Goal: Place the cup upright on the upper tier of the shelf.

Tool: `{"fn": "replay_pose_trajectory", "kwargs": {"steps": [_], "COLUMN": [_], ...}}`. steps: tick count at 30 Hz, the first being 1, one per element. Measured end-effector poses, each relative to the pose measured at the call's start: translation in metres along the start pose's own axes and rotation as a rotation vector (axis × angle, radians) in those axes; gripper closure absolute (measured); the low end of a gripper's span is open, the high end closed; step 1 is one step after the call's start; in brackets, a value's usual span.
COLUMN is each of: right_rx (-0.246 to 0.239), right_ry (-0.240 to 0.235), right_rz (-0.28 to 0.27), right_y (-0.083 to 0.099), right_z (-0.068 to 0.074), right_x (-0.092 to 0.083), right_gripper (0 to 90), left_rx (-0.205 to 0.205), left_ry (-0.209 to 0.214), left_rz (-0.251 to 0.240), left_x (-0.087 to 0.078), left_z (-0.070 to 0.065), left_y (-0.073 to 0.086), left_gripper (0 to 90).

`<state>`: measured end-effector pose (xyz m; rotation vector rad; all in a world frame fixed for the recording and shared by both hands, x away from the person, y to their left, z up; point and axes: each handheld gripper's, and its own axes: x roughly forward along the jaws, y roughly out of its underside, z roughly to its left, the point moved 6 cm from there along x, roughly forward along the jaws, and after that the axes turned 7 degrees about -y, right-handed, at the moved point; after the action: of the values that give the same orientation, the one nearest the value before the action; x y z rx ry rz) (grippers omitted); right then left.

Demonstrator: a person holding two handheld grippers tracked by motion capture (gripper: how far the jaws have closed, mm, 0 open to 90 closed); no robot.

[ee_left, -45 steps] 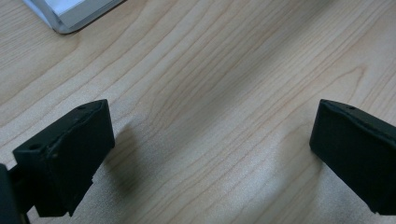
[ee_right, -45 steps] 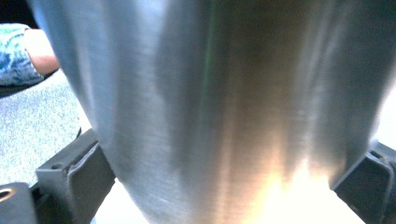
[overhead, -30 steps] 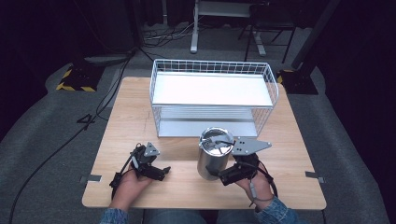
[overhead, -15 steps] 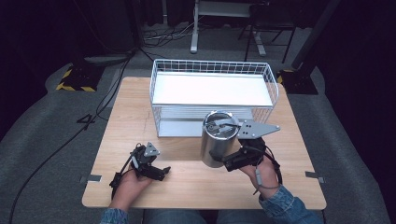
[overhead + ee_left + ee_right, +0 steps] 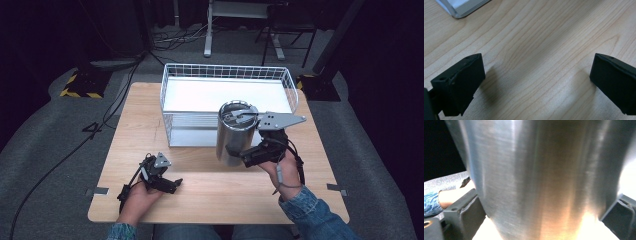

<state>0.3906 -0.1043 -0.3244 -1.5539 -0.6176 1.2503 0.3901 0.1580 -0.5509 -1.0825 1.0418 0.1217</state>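
A tall brushed steel tumbler [image 5: 236,131] with a lid is held upright above the table, just in front of the white wire basket [image 5: 170,102]. My right gripper [image 5: 239,153] is shut on the tumbler's lower part; up close the steel wall [image 5: 544,177] spans the space between both jaws. My left gripper [image 5: 170,184] rests low at the table's front left, open, with bare wood [image 5: 536,62] between its jaws.
The wire basket has a white floor and stands at the back middle of the wooden table [image 5: 135,125]. One corner of the basket's base [image 5: 461,7] shows in the left gripper view. Dark floor, cables and stands surround the table.
My right gripper has lifted the tumbler and carried it right and toward the basket. The left gripper has stayed where it was.
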Motion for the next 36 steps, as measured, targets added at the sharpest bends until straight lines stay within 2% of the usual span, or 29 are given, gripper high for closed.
{"fn": "replay_pose_trajectory", "kwargs": {"steps": [16,25,36], "right_rx": [-0.009,0.007,0.023], "right_ry": [0.047,0.085,0.123], "right_rz": [-0.028,-0.045,-0.047], "right_y": [-0.032,-0.050,-0.062], "right_z": [-0.021,-0.041,-0.064], "right_x": [-0.005,-0.010,-0.010], "right_gripper": [3.8,3.8,3.8], "left_rx": [0.005,0.004,0.005], "left_ry": [0.000,0.001,0.001], "left_rz": [0.001,0.001,0.000], "left_x": [0.000,0.000,0.000], "left_z": [0.001,0.000,0.001], "left_y": [0.000,0.000,0.000], "left_gripper": [0.3,0.3,0.3]}}
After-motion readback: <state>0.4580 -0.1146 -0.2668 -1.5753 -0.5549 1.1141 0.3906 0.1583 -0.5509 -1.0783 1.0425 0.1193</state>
